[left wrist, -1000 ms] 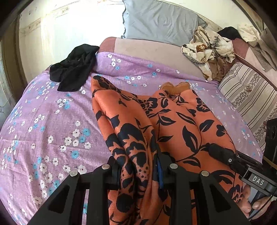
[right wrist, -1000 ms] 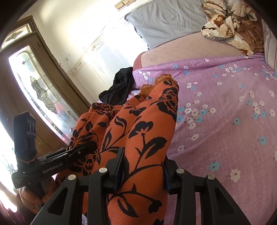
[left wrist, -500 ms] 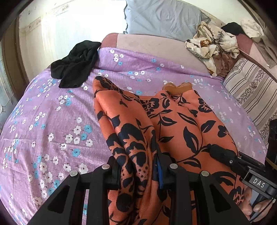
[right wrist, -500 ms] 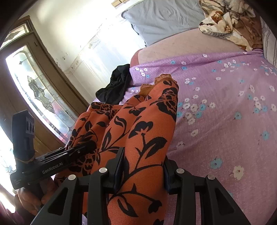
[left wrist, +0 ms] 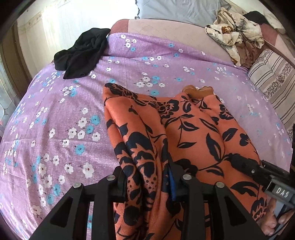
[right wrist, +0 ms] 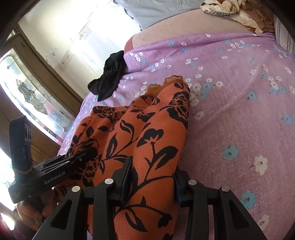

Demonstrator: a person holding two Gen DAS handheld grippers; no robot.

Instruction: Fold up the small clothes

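The orange floral garment [left wrist: 184, 133] lay lengthwise on the purple flowered bedsheet [left wrist: 55, 120], its far end with a plain orange ribbed cuff [left wrist: 198, 90] pointing toward the head of the bed. The near end of the garment was raised off the sheet and gathered into both tools.

The left gripper [left wrist: 147, 177] was clamped on a bunched fold of the garment, the cloth filling the gap between its two fingers. The right gripper [right wrist: 153, 177] pinched a flatter band of the same cloth between its fingers. In the left wrist view the right gripper entered from the lower right, its tip resting against the garment. In the right wrist view the left gripper [right wrist: 86, 153] entered from the lower left, its tip pressed into the folds.

A black garment [left wrist: 83, 51] lay crumpled near the far left edge of the sheet, well apart from the orange garment. A cream and brown patterned cloth [left wrist: 234, 37] lay heaped at the far right, near a grey pillow [left wrist: 175, 9].
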